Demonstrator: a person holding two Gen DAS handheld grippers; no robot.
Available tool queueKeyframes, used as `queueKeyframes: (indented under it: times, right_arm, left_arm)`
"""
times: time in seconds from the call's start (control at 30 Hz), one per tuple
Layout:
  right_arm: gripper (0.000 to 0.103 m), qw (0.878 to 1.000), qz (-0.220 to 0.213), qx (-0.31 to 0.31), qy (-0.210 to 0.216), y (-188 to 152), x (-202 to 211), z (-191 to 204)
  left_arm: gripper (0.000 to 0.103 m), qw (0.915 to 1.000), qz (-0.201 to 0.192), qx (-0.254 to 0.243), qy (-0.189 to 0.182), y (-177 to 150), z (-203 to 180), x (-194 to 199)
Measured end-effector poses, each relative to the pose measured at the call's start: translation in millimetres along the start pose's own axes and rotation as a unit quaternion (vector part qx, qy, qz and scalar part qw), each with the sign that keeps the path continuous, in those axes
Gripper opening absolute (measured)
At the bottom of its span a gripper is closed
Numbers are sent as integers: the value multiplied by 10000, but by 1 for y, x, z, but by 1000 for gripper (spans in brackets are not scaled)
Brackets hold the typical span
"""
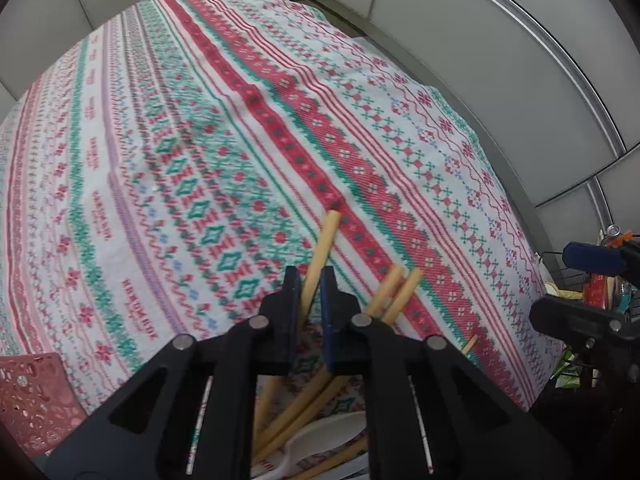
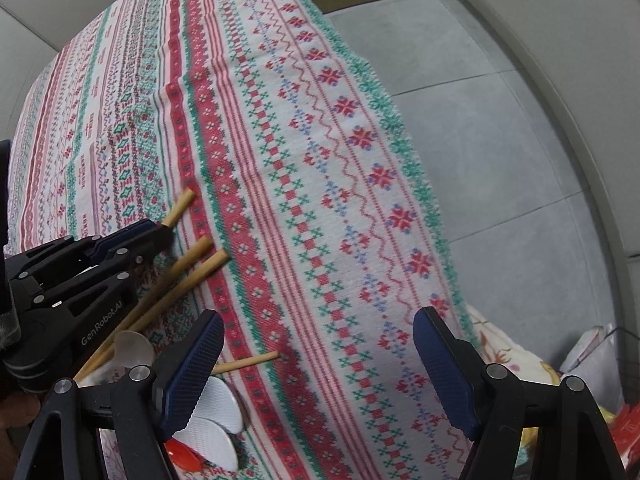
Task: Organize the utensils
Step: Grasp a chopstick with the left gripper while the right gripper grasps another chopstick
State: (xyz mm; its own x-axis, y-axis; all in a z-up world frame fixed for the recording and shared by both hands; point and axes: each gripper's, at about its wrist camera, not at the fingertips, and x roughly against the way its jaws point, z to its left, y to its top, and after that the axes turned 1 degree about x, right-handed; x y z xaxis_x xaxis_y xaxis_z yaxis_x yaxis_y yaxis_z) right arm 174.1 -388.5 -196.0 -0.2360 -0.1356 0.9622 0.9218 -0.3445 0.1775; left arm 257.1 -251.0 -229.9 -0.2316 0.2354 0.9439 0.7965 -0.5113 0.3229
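Observation:
My left gripper (image 1: 310, 278) is shut on one wooden chopstick (image 1: 325, 236), which sticks up past the blue pads at a tilt. Two more chopsticks (image 1: 394, 292) lie just to its right, over a pile with a white plastic spoon (image 1: 328, 436). In the right wrist view the left gripper (image 2: 158, 232) sits at the left edge with the same chopstick (image 2: 182, 204) in it. My right gripper (image 2: 319, 314) hangs open over the patterned cloth, nothing between its fingers. Near its left finger lie a lone chopstick (image 2: 248, 362), white spoons (image 2: 220, 404) and a red spoon (image 2: 182, 456).
A red, green and white patterned tablecloth (image 1: 200, 140) covers the table. A pink perforated basket (image 1: 36, 404) stands at the lower left. Beyond the cloth's right edge (image 2: 408, 152) is grey floor (image 2: 500, 160), with a wire basket of packets (image 1: 600, 284) near the right gripper (image 1: 576, 284).

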Motion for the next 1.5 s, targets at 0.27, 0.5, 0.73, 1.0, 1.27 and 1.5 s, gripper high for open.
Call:
queueKeyframes:
  times: [0.27,0.5,0.73,1.0,1.27,1.5]
  right_arm:
    - [81,9998,129,54,148,6,-17,23]
    - [61,9980,317,-149,517,11,-38,41]
    - [33,9978,430,-367,352,17,-60,53]
    - [23,9994,219,-271,-16,20,-66,84]
    - [23,9979,181,-611,-90,21,-71,86]
    - [11,9924,-64,-1228,103,28,-71,82]
  left_arm:
    - [8,9988,-438,188,81,-17,27,42]
    - [8,9963,-801,312,4,-45,65,86]
    - [8,9944,-987,371,38,-74,81,117]
    - [8,9931,-1133,314,23,-98,95,134]
    - [8,9929,-1141,337,43,-110,105,139]
    - [8,9917,-1195,476,72,-114,111,143]
